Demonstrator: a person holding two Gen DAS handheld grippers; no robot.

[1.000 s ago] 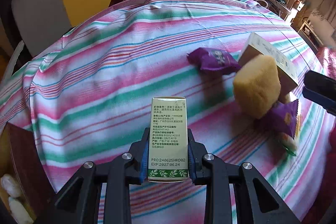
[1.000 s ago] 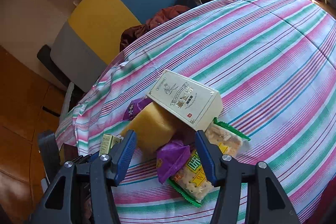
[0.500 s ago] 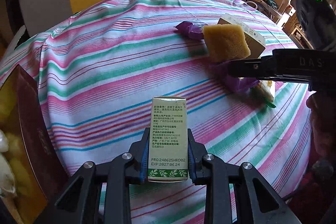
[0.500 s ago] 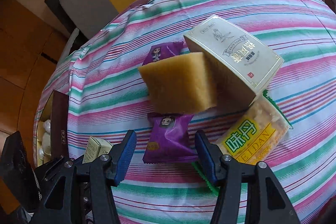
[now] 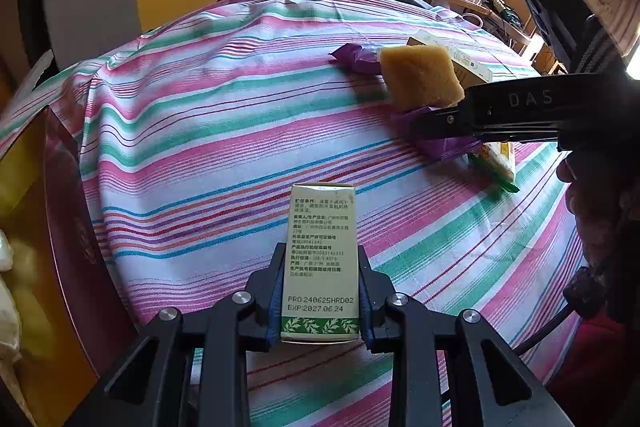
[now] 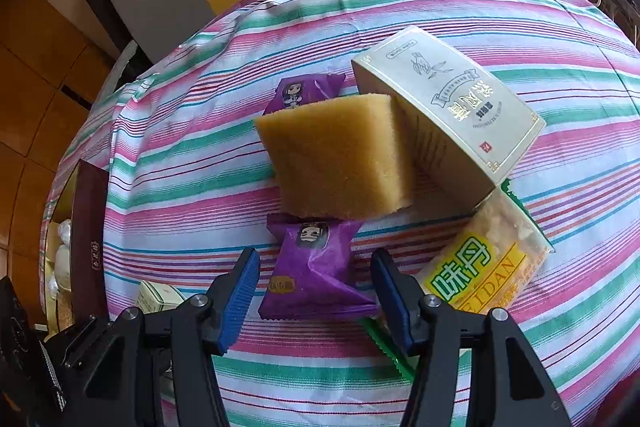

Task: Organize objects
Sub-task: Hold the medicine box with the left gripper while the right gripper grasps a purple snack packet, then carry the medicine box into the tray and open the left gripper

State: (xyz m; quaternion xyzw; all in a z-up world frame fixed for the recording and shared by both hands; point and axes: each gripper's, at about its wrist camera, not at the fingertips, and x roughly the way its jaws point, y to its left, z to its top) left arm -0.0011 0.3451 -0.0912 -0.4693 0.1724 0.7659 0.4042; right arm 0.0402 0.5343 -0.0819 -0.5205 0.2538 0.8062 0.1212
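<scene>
Left gripper [image 5: 320, 301]: clamped on one small green carton [image 5: 320, 263], held above the striped tablecloth [image 5: 224, 155].
Right gripper [image 6: 316, 293]: jaws apart, one purple packet [image 6: 316, 277] between them, pads not pressing it.
Purple packets: two; the second [image 6: 306, 93] lies behind the sponge.
Sponge [image 6: 336, 159]: one, leaning on the cream box.
Cream box [image 6: 448, 115]: one.
Yellow-green snack bag [image 6: 484, 267]: one, right of the near packet.
</scene>
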